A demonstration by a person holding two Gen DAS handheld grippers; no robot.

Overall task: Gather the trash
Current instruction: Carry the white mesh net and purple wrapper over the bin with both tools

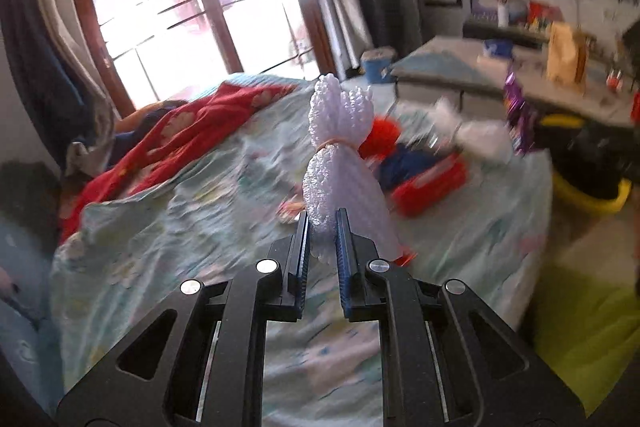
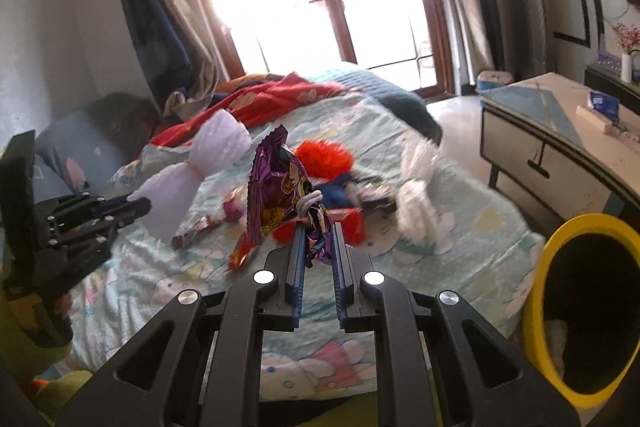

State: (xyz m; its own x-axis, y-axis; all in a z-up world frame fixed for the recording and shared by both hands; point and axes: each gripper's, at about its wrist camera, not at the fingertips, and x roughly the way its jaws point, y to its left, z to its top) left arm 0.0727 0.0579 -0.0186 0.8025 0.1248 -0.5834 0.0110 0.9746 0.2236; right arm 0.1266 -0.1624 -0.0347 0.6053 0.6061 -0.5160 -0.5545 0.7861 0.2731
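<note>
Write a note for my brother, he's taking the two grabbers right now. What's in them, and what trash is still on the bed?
Left gripper: shut on the white foam wrap, held above the bed.
Right gripper: shut on the purple snack wrapper.
Yellow bin: beside the bed, to the right of the right gripper, with something pale inside.
Done: both pieces picked up, neither dropped in yet.
Left: bin both, then fetch the small wrappers and the white fluffy piece near the red and blue toy.
</note>
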